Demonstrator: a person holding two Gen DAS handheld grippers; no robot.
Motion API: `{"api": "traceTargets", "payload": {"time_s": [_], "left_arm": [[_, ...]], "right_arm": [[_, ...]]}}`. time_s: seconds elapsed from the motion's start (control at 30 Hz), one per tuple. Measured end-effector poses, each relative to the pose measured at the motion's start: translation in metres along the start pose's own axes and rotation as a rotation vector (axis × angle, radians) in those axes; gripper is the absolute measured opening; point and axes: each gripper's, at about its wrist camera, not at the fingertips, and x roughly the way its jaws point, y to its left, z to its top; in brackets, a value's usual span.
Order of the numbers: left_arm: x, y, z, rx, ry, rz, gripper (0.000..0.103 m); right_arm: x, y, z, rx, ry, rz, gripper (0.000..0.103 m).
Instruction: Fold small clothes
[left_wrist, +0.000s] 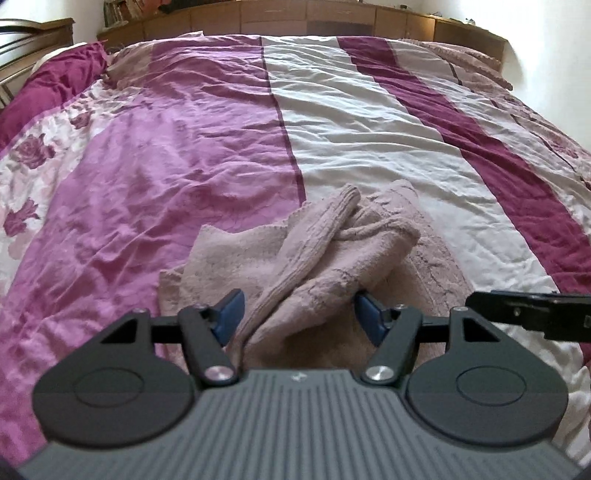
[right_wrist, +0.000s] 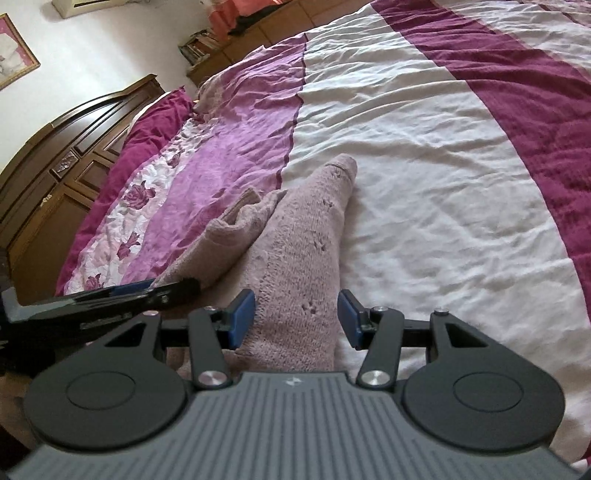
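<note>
**Softly does it: a limp knit between two claws**

Nearest me, my left claw stands apart, pads either side of the bunched jumper without clamping it. My right claw is likewise apart, straddling a flat knit panel beside the left one. The jumper lies crumpled on the bed, a ribbed sleeve slung across the heap. I judge it light, soft and floppy, likely to sag and stretch; better to pinch at a hem or cuff than the loose middle.
</note>
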Motion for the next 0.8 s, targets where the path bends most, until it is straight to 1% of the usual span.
{"api": "traceTargets", "payload": {"time_s": [0.13,0.17,0.2,0.27,0.3,0.4,0.5,0.63,0.67,0.73,0.8], "left_arm": [[0.01,-0.002,-0.002,-0.021,-0.031,-0.005,0.067],[0.011,-0.002,-0.003,-0.026,-0.048,0.001,0.064],[0.011,-0.002,-0.004,-0.031,-0.062,0.005,0.048],[0.011,0.001,-0.006,-0.054,-0.072,0.006,0.03],[0.01,0.004,-0.006,-0.072,-0.077,0.008,0.024],[0.002,0.017,-0.005,-0.12,-0.092,0.001,0.018],[-0.011,0.032,-0.004,-0.174,-0.114,0.016,0.016],[-0.025,0.066,-0.007,-0.308,-0.117,0.01,0.016],[-0.024,0.075,-0.009,-0.336,-0.107,0.018,0.016],[-0.015,0.09,-0.013,-0.38,-0.077,0.059,0.015],[-0.006,0.1,-0.018,-0.403,-0.051,0.101,0.013]], "right_arm": [[0.003,-0.002,-0.001,0.021,0.005,0.006,0.058],[0.004,-0.002,-0.001,0.021,0.006,0.005,0.058],[0.004,-0.002,-0.001,0.018,0.007,0.004,0.058],[0.005,-0.001,-0.002,0.013,0.007,-0.001,0.061],[0.005,-0.001,-0.002,0.012,0.008,-0.003,0.064],[0.007,0.001,-0.003,0.009,0.012,0.0,0.065],[0.007,0.005,-0.004,-0.001,0.02,0.015,0.065],[0.006,0.019,-0.006,-0.042,0.025,0.032,0.066],[0.007,0.022,-0.007,-0.053,0.026,0.038,0.067],[0.008,0.027,-0.009,-0.067,0.032,0.047,0.068],[0.01,0.03,-0.012,-0.082,0.035,0.045,0.068]]}}
